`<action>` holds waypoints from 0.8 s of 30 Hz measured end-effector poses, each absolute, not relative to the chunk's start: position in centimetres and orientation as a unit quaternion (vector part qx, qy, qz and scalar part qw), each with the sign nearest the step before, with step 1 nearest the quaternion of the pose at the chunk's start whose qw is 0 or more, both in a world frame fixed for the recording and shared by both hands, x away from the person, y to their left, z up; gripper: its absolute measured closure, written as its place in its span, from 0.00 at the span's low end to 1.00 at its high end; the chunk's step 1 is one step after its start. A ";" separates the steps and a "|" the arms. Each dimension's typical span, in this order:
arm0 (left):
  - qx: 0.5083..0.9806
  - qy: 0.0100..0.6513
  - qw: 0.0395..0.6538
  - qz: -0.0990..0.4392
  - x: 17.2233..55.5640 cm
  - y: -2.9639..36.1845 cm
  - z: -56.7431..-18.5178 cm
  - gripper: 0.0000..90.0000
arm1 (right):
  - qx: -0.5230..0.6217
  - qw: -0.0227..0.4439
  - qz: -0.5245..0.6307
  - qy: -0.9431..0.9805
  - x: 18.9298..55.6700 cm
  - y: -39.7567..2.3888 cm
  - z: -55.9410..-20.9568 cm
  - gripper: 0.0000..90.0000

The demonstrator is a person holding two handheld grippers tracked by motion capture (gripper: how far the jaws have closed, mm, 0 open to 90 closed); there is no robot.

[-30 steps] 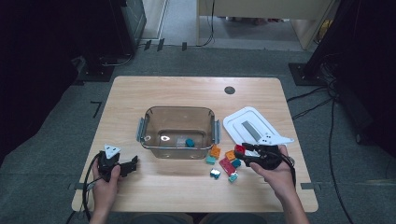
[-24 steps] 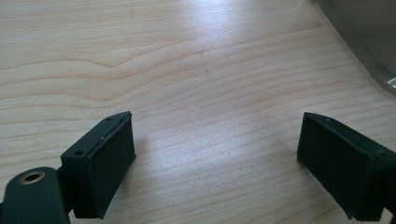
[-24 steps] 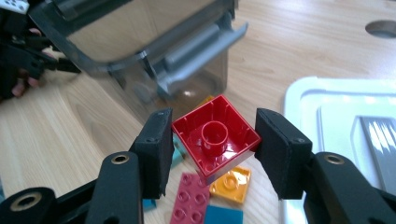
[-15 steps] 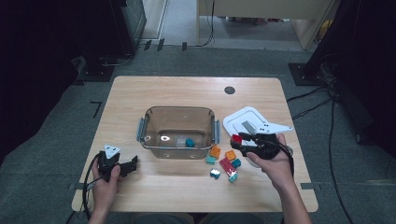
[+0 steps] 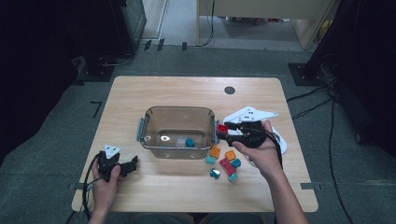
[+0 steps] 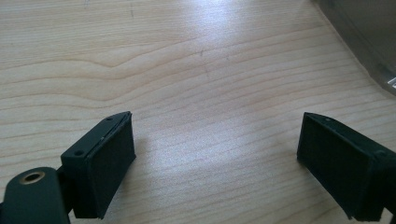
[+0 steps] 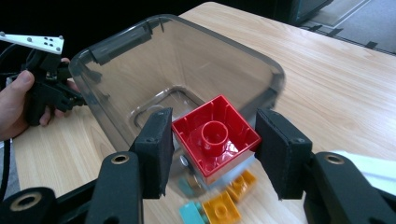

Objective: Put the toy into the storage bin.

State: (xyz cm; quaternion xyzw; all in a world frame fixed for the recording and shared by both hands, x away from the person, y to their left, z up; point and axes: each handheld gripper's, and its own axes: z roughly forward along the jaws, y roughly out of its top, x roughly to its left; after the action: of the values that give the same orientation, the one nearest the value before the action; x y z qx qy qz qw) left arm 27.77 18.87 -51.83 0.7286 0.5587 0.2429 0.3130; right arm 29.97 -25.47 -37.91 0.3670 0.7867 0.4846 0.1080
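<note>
My right gripper (image 5: 222, 132) is shut on a red brick (image 5: 222, 128), held in the air at the right rim of the clear plastic container (image 5: 177, 109). In the right gripper view the red brick (image 7: 215, 135) sits hollow side up between the two pads, in front of the container (image 7: 116, 44). A teal brick (image 5: 190, 142) lies inside the container. My left gripper (image 5: 132, 166) rests open on the table near the front left; in the left gripper view its jaws (image 6: 215, 163) stand wide apart over bare wood.
Several loose bricks (image 5: 227, 164), orange, red and teal, lie on the table just right of the container's front corner. A white lid (image 5: 281, 141) lies under my right hand. A dark round hole (image 5: 229, 90) marks the table's far side.
My right gripper has risen from the loose bricks and moved left and away toward the container's right rim, carrying the red brick. The left gripper has stayed put.
</note>
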 end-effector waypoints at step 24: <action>0.728 0.559 0.313 0.243 27.8 18.9 -51.8 0.12 | 0.364 0.091 0.398 0.837 34.4 -17.6 -39.5 0.54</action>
State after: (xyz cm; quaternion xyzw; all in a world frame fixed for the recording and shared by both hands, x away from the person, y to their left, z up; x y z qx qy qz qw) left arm 27.77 18.85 -51.84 0.7280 0.5595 0.2426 0.3134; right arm 34.38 -17.62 -39.52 0.3644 0.8370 0.3980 0.0906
